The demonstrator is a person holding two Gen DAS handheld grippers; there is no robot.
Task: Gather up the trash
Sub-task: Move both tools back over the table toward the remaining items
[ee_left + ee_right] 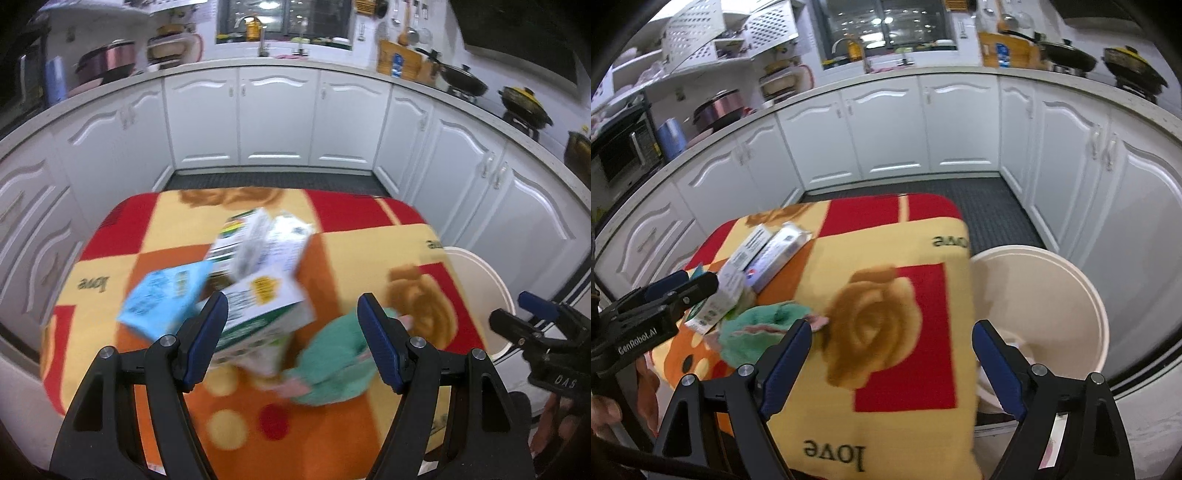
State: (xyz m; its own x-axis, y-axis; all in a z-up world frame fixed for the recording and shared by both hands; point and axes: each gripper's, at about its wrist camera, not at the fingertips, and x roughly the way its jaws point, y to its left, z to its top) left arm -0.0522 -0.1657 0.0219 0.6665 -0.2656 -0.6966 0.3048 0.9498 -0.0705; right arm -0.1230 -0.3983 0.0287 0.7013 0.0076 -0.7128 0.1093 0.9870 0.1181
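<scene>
A heap of trash lies on the table with the red, yellow and orange cloth point(351, 258): a light blue box point(162, 299), a white and green carton point(266, 310), more cartons point(258, 240) behind it, and a crumpled green wrapper point(332, 358). My left gripper point(291, 306) hovers open above the white and green carton and the wrapper, with its pads touching nothing. My right gripper point(892, 326) is open and empty over the rose print at the table's right edge. In the right wrist view the cartons point(768, 251) and wrapper point(757, 332) lie to the left, below the left gripper point(683, 284).
A round cream bin point(1052, 295) stands on the floor right of the table, with some pale scraps inside. White kitchen cabinets point(277, 118) ring the room, and a dark mat point(979, 206) covers the floor beyond the table. The right gripper point(535, 314) shows at the left wrist view's right edge.
</scene>
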